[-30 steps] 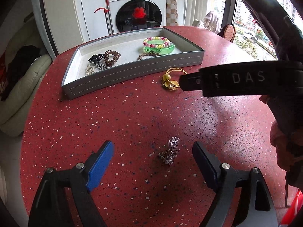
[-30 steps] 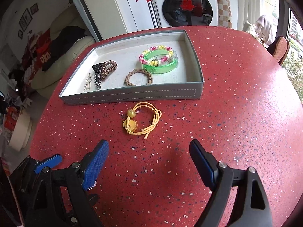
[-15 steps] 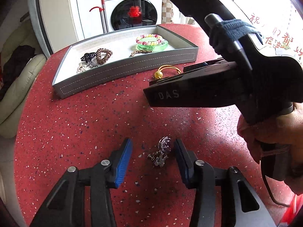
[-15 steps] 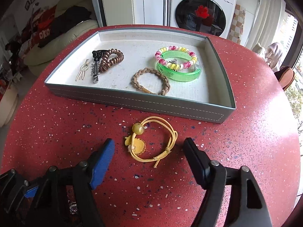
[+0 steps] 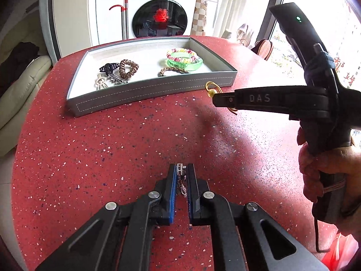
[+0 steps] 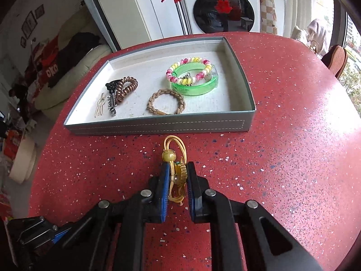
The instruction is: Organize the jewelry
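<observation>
Yellow cord bracelet [image 6: 174, 169] pinched inside right claw [image 6: 177, 169].

Home: washing machine [image 5: 159, 15], sofa [image 5: 20, 85].

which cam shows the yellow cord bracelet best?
Right wrist: the yellow cord bracelet fills centre frame, bead, charm and loops clear between the right gripper's fingers. Left wrist shows only a loop and bead past that gripper.

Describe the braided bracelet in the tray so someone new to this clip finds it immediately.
On the red speckled table sits a shallow grey tray. Near its front wall, just left of the clear green bangle, lies the tan braided bracelet. It alone is a plaited cord loop, unlike the coiled brown hair tie.
</observation>
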The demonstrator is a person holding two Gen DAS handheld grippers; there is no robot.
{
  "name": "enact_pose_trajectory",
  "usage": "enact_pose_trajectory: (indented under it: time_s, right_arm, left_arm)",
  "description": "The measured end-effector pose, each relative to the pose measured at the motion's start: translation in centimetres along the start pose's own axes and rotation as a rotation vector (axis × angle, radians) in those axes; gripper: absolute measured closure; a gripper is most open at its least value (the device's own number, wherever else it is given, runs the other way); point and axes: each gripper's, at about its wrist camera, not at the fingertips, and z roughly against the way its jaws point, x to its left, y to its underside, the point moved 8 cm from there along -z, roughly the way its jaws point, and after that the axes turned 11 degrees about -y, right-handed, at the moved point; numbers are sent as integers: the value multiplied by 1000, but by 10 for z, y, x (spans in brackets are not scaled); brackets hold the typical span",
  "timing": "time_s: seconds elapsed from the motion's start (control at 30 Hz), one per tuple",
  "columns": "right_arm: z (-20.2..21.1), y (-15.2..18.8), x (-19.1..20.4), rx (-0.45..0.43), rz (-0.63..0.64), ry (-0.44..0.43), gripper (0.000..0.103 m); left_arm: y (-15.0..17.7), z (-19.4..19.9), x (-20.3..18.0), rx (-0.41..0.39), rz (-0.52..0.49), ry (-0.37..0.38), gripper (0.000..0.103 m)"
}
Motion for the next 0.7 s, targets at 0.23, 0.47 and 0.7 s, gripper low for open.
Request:
enact_pose_trajectory:
  time_s: [0.23,0.47,0.7]
  right_arm:
    - [18,3,1,-28,-33,-40,87]
    - [27,8,9,-44,-40,-69,87]
    - [39,15,12,-60,-47,-93,87]
  left_arm:
    - [-4,8,16,-13,31,10,78]
    - [-3,8,27,-2,60,-6,85]
    - [-4,7,32,17,121,-88,85]
